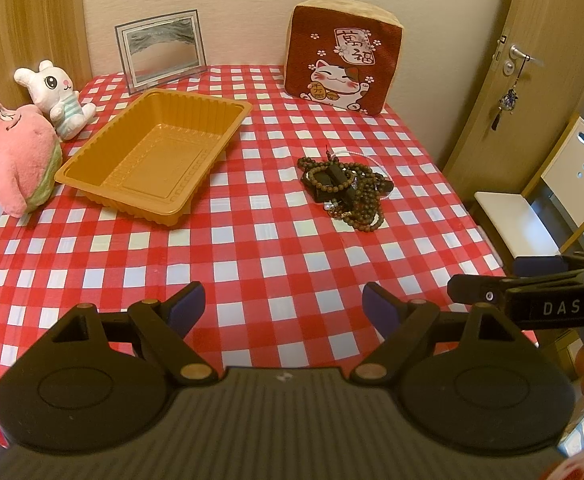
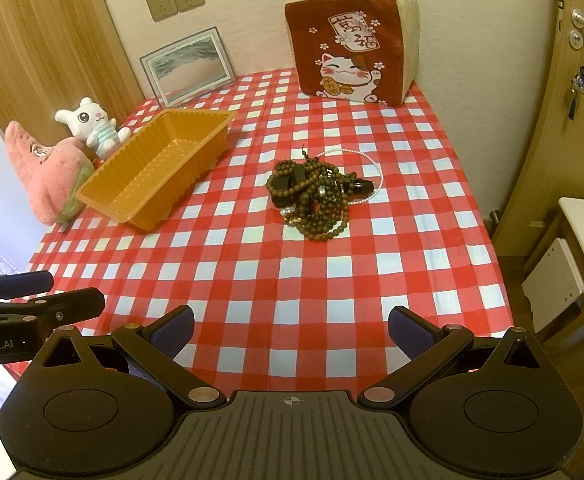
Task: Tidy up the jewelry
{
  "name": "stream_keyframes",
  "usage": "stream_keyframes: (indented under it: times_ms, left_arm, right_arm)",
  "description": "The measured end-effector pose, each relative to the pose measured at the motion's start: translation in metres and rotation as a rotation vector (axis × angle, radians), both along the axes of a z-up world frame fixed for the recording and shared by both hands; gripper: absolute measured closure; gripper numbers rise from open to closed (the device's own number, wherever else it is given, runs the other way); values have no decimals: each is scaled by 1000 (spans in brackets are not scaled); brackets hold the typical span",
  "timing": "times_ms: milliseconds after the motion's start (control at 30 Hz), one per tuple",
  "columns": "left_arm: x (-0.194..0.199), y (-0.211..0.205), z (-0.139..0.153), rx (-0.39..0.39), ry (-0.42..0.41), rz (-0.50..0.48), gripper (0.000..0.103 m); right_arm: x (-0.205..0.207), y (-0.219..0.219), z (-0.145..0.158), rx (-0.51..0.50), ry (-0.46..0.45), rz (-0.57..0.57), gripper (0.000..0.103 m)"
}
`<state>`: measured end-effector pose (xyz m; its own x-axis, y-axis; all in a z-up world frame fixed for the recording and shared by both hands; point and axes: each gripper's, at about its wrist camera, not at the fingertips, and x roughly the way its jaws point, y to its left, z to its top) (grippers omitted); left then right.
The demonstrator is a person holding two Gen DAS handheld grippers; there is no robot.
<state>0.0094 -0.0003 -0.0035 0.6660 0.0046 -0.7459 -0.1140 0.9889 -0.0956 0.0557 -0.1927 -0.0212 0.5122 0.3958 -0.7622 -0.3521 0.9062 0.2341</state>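
Note:
A tangled pile of jewelry (image 1: 347, 188), brown bead strands, dark pieces and a thin white bead necklace, lies on the red-and-white checked tablecloth; it also shows in the right wrist view (image 2: 315, 196). An empty orange plastic tray (image 1: 156, 152) sits to its left, also seen in the right wrist view (image 2: 156, 168). My left gripper (image 1: 284, 304) is open and empty, held over the table's near part. My right gripper (image 2: 291, 330) is open and empty too, well short of the pile. Each gripper shows at the edge of the other's view.
A pink plush (image 1: 8, 148) and a white bunny plush (image 1: 58, 96) stand left of the tray. A framed picture (image 1: 160, 48) and a red lucky-cat cushion (image 1: 341, 60) lean on the back wall. A white chair (image 1: 551, 200) and a door stand on the right.

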Motion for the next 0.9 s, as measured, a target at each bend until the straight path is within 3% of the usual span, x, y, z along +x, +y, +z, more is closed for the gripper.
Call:
stream_keyframes:
  times_ms: [900]
  left_arm:
    - [0,1,0,1,-1,-1,18]
  right_arm:
    - [0,-4,1,1,-3,0,0]
